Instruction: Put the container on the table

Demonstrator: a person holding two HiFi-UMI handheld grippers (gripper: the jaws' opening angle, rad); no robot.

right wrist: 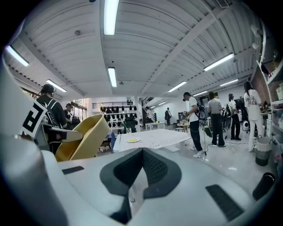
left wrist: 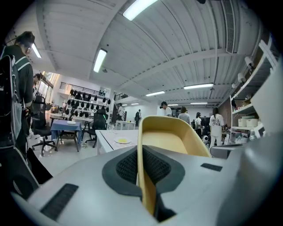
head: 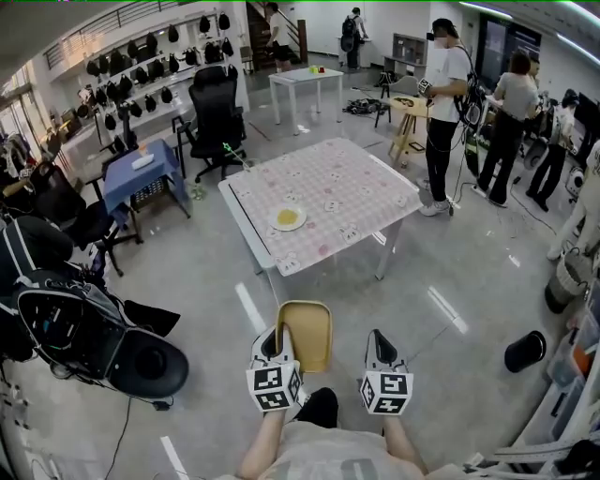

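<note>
Nearly level, left claw (head: 279,336) grips container (head: 307,330).

Bright, even indoor light from long white ceiling tube lamps (right wrist: 109,13). Glare streaks on glossy grey floor (head: 448,311). Faint shadows. Strong fisheye bending, black corners in gripper views.

Head view looks down; 2 gripper views share table (head: 366,178)

No words or numbers clear enough to read anywhere, only black-and-white square patterns on the left gripper (head: 279,336) and right gripper (head: 379,339) low in the head view, and tiny blurry print on a white shirt (left wrist: 216,124) at middle right of the left gripper view.
</note>
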